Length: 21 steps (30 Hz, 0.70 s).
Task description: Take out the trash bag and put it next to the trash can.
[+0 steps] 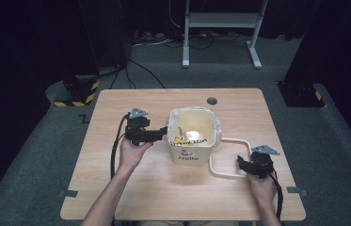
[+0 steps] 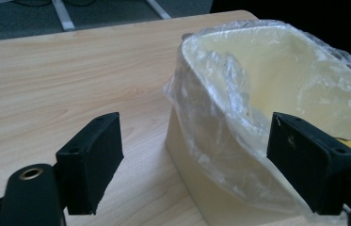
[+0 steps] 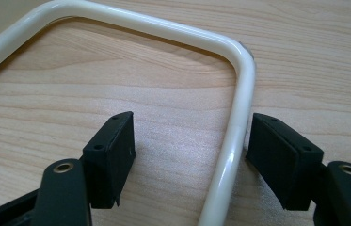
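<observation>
On the left of the high view, left tongs [image 1: 160, 134] held in a hand [image 1: 133, 153], up off the worktop [image 1: 116, 188], tips at the left rim of the cream bin [image 1: 193, 136]. Open wide. In the left gripper view, one black jaw outside the bin, over bare wood; other jaw inside, over the rim. Bin wall and clear plastic liner [image 2: 220, 89] in the gap between them. Liner crinkled, folded over the rim. Cannot tell if the inner jaw touches the liner. No squeeze on it.

In the middle, bin standing upright on the worktop. Something small and white [image 1: 192, 135] down inside. Yellow mark and dark writing on the near inside wall. Red word on the front.

To the right of the bin, cream handle [image 1: 229, 157] lying flat on the wood, bent like a big loop, one end by the bin.

Far right, right tongs [image 1: 242, 163] in the other hand [image 1: 261, 186], low at the worktop. Open wide too. In the right gripper view, handle bar [image 3: 236, 136] between the two jaws, very near the right jaw, well apart from the left jaw. No grip on it. Round corner of the handle just past the jaws.
</observation>
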### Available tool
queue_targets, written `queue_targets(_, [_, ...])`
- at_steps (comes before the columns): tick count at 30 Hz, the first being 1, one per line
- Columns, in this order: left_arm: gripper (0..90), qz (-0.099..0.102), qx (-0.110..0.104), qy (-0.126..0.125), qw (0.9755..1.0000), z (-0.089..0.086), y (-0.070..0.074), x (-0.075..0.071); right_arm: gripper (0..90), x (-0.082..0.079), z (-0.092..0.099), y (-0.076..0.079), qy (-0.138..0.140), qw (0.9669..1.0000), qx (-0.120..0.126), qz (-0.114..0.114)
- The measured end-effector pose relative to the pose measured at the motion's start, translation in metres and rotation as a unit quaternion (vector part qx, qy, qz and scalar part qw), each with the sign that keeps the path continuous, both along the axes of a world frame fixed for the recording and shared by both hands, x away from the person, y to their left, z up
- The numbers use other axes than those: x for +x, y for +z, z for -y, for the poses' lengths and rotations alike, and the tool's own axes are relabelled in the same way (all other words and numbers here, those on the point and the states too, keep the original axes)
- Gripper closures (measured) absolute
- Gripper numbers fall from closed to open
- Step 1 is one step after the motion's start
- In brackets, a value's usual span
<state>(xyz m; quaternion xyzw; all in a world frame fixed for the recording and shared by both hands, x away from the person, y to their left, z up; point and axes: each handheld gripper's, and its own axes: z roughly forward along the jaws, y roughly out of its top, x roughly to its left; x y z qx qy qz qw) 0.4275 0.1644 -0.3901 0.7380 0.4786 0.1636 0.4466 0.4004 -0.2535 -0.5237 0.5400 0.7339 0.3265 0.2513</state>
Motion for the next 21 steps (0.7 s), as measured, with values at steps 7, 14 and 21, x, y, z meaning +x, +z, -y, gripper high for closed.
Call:
queue_targets(7, [25.4, 0.015, 0.021, -0.016, 0.9995, 0.018, 0.010, 0.007, 30.0, 0.000, 0.000, 0.000, -0.004, 1.0000, 0.000, -0.001])
queue_targets(14, [31.2, 0.023, 0.048, -0.023, 0.9983, 0.035, 0.014, 0.017, 29.9, 0.000, 0.000, 0.000, -0.004, 1.0000, 0.000, -0.001])
queue_targets(21, [35.9, 0.032, 0.072, -0.029, 0.9965, 0.049, 0.016, 0.024, 29.9, 0.000, 0.000, 0.000, -0.004, 1.0000, -0.001, -0.001])
